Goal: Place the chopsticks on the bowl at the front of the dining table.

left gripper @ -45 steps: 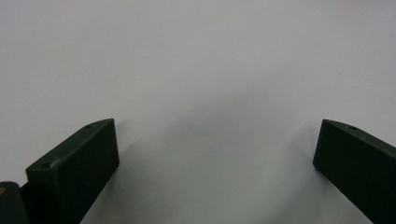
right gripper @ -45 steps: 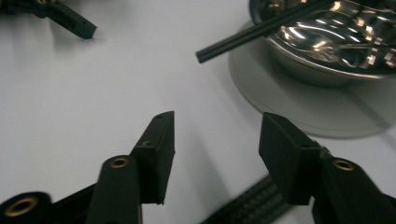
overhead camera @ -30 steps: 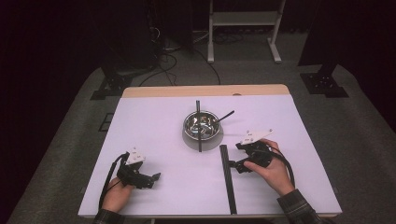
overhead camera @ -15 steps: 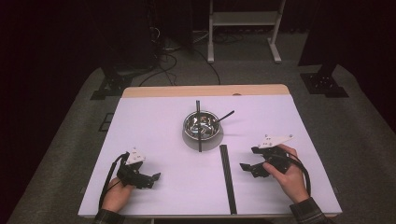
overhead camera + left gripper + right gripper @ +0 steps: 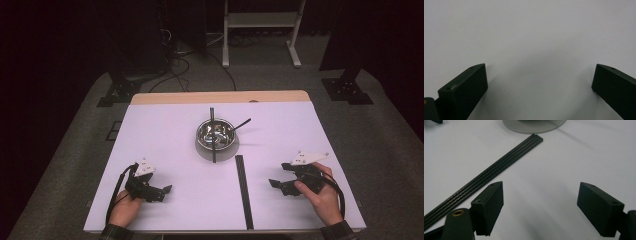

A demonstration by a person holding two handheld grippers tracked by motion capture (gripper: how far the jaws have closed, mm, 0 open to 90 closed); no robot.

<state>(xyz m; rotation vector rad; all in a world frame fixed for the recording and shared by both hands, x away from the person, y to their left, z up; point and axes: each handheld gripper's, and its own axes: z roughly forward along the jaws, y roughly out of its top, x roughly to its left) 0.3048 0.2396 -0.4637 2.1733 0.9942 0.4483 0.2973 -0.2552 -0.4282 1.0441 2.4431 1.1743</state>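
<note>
The high view looks forward and down from above the person's side, taking in the whole white table [image 5: 165, 130] from some way off. The left gripper view rides low and close — bare tabletop [image 5: 529, 32] between and beyond its jaws. The right gripper view sits equally close, facing the black strip [image 5: 489, 173] left of its jaws and the grey disc [image 5: 534, 126] beyond them — both also seen from above: black strip [image 5: 244, 190].

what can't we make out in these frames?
- Bowl contents: high view, too small and lost in glare.
- Bowl in right gripper view: cut off by top edge, base rim showing.
- Black strip: near end hidden behind the jaw.
- Left hand: cut off at bottom edge.
</note>
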